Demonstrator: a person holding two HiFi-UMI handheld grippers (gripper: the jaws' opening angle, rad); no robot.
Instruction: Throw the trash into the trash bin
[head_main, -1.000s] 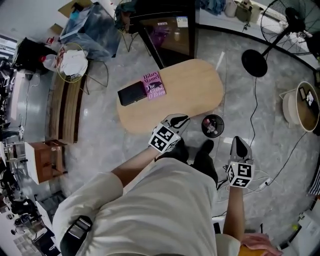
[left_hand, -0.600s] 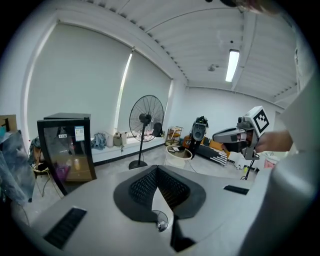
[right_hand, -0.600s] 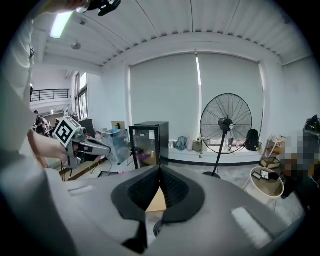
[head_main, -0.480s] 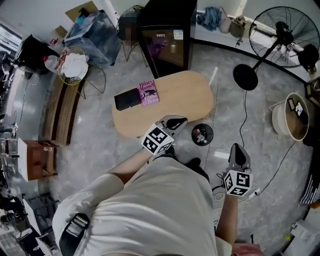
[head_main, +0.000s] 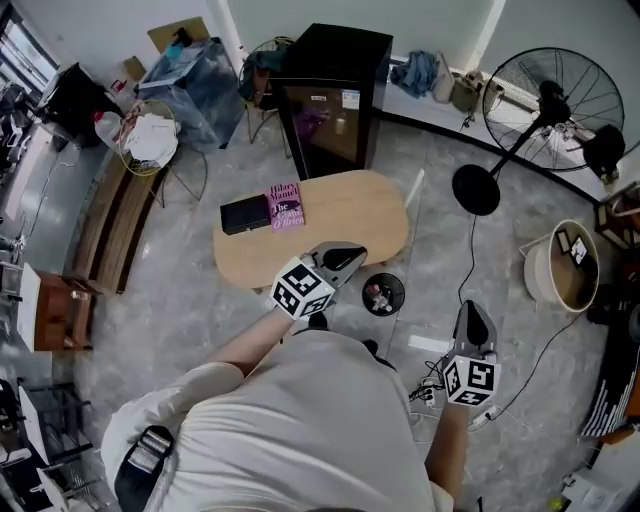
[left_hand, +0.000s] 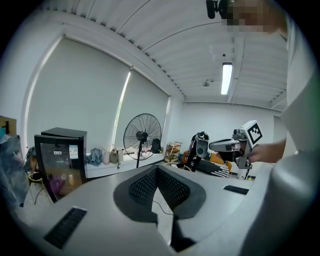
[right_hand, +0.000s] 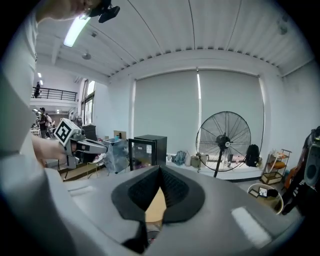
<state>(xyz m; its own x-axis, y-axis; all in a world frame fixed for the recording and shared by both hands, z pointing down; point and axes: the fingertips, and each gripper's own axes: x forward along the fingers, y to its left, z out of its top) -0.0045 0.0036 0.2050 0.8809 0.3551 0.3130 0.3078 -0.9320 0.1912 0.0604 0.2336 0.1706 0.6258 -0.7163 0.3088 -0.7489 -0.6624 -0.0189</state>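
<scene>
A small black trash bin (head_main: 383, 294) with bits of trash inside stands on the floor by the near edge of the oval wooden table (head_main: 340, 225). My left gripper (head_main: 350, 254) hovers just left of the bin, over the table's edge. Its jaws are shut with nothing between them, as the left gripper view (left_hand: 157, 170) shows. My right gripper (head_main: 474, 309) is raised over the floor to the right of the bin. It too is shut and empty (right_hand: 160, 170). Each gripper view shows the other gripper: the right (left_hand: 241, 144), the left (right_hand: 79, 142).
A pink book (head_main: 285, 205) and a black box (head_main: 245, 214) lie on the table. Behind it stands a black mini fridge (head_main: 335, 95). A standing fan (head_main: 545, 108) and a round basket (head_main: 556, 268) are at the right, cables (head_main: 432, 390) by my feet, and a bench (head_main: 110, 232) at the left.
Both grippers have risen together with the head camera, so the table and bin look smaller and farther below. The left gripper stays by the bin, the right one off to its right.
</scene>
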